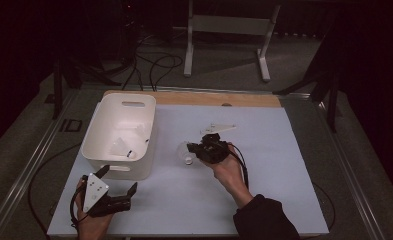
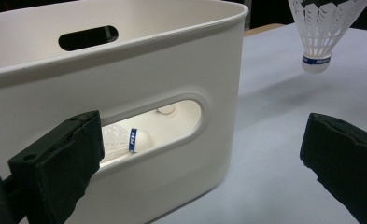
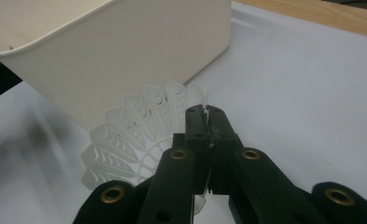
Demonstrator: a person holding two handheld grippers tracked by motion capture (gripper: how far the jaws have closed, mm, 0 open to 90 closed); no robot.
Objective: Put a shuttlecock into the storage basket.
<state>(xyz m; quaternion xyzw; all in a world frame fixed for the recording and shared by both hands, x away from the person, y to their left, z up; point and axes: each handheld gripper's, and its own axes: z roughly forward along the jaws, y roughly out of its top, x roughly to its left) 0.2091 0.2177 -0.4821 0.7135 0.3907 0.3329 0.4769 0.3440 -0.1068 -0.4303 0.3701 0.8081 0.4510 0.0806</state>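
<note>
A white plastic shuttlecock (image 1: 184, 153) hangs just above the table, right of the white bin (image 1: 97, 131). My right gripper (image 1: 195, 149) is shut on its skirt. In the right gripper view the jaws (image 3: 208, 116) pinch the skirt's rim, and the lattice skirt (image 3: 139, 135) fans out to the left before the bin wall (image 3: 111, 56). My left gripper (image 1: 118, 180) rests open by the bin's near side, nothing between its jaws. From the left gripper view (image 2: 200, 158) the held shuttlecock (image 2: 319, 28) hangs cork down at upper right. Another shuttlecock (image 2: 127, 140) lies inside the bin (image 2: 125, 84), seen through the handle slot.
The bin holds more shuttlecocks (image 1: 121, 146). A pale mat (image 1: 274, 170) covers the table, with a wooden strip (image 1: 209, 98) along its far edge. Beyond the table stand a white frame (image 1: 229, 25) and floor cables (image 1: 154, 65).
</note>
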